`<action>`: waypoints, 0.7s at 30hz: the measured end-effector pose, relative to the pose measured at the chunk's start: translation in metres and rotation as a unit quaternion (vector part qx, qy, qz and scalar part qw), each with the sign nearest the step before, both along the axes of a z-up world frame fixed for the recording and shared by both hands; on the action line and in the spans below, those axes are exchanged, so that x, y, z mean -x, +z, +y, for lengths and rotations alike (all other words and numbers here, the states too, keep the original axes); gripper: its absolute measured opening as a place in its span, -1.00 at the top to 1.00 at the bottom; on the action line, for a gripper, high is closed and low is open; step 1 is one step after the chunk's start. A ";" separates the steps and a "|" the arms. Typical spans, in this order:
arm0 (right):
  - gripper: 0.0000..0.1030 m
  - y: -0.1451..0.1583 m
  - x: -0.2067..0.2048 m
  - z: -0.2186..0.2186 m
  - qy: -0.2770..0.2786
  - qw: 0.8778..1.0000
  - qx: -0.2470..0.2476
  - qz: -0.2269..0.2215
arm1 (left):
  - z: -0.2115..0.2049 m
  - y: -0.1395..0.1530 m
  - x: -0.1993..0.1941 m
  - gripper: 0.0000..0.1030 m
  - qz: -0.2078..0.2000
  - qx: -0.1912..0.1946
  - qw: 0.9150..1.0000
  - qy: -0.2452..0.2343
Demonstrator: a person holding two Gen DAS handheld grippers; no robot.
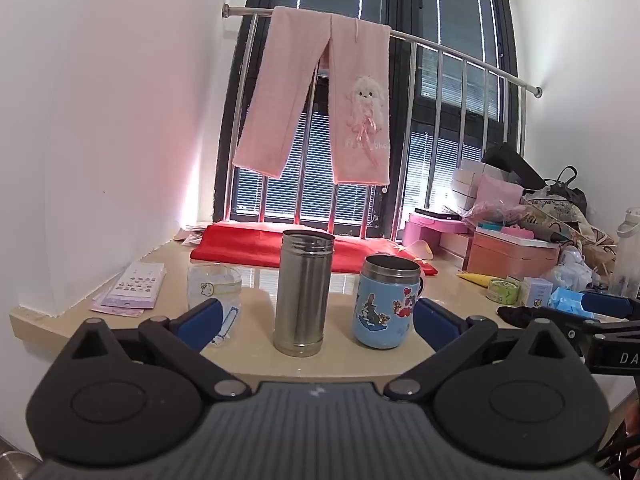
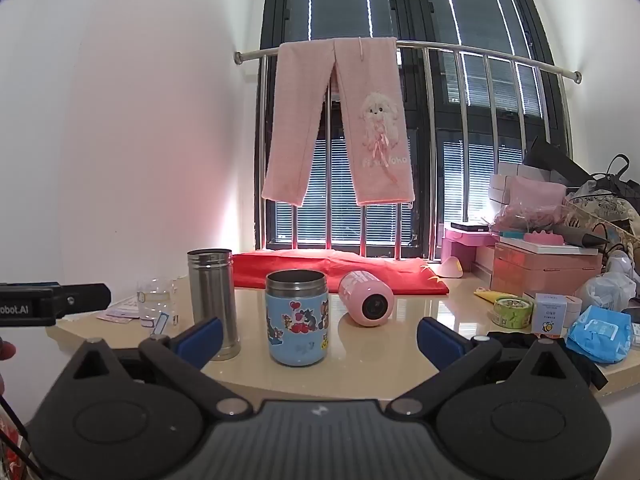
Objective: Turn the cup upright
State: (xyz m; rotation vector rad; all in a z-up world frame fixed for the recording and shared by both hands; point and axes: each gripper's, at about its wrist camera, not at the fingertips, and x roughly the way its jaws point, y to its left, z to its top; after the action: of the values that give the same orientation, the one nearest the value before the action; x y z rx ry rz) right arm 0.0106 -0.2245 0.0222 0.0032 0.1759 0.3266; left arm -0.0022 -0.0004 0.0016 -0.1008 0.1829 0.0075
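Observation:
A pink cup lies on its side on the beige counter, its end facing me, behind and right of a blue cartoon cup that stands upright. A tall steel cup stands upright at the left. In the left wrist view the steel cup and blue cup stand side by side; the pink cup is hidden there. My right gripper is open and empty, in front of the blue cup. My left gripper is open and empty, in front of both upright cups.
A clear glass stands left of the steel cup. A red cloth lies along the window. Boxes, bags and small packages crowd the right side. Sticker sheets lie at the left. Pink trousers hang on the rail.

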 end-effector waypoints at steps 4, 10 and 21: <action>-1.00 0.000 0.000 0.000 0.000 1.000 -0.001 0.000 | 0.004 0.003 -0.001 -1.00 -0.001 0.001 1.000 0.000; -1.00 0.001 0.000 0.000 0.000 1.000 -0.001 -0.001 | 0.004 0.003 -0.002 -1.00 -0.001 0.001 1.000 0.001; -1.00 0.002 0.000 0.000 0.000 1.000 0.000 -0.002 | 0.000 0.002 0.001 -1.00 -0.005 -0.002 1.000 0.000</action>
State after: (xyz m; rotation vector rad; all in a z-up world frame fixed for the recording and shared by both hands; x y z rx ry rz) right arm 0.0109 -0.2249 0.0237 0.0018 0.1722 0.3264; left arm -0.0034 -0.0003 0.0034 -0.0976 0.1722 0.0069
